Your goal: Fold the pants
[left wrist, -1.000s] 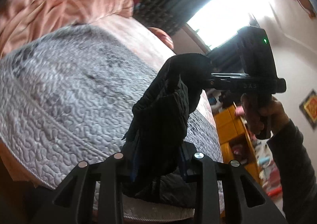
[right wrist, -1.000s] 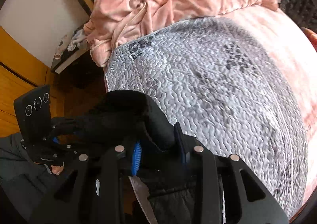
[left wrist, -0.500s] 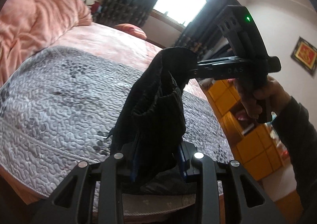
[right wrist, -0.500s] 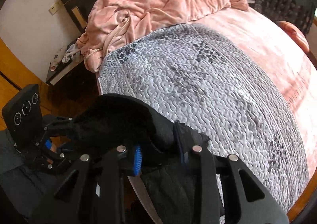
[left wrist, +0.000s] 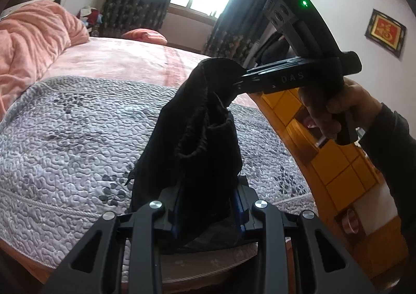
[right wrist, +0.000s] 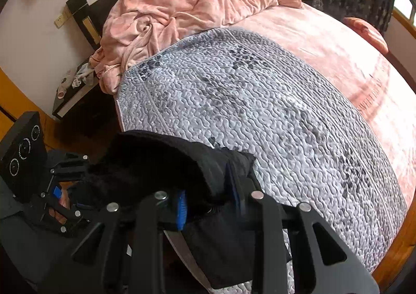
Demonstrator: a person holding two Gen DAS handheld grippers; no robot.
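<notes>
Both tools, left tool (left wrist: 206,212) and right tool (right wrist: 209,205) (lettered "DAS"), clamp the black pants (left wrist: 197,138).

The pants (left wrist: 197,138) are matt black cloth, soft and slightly fuzzy at the hem. The left tongs (left wrist: 208,213) and right tongs (right wrist: 210,205) are matt black plastic with shiny metal rivets and blue ribbed pads (right wrist: 181,209). The quilt (right wrist: 260,117) on the bed is grey stitched cloth with a pebbly, rough texture. The far blanket (right wrist: 197,0) is pink plush with a velvety sheen. The cabinet (left wrist: 335,164) on the right is glossy orange wood.
</notes>
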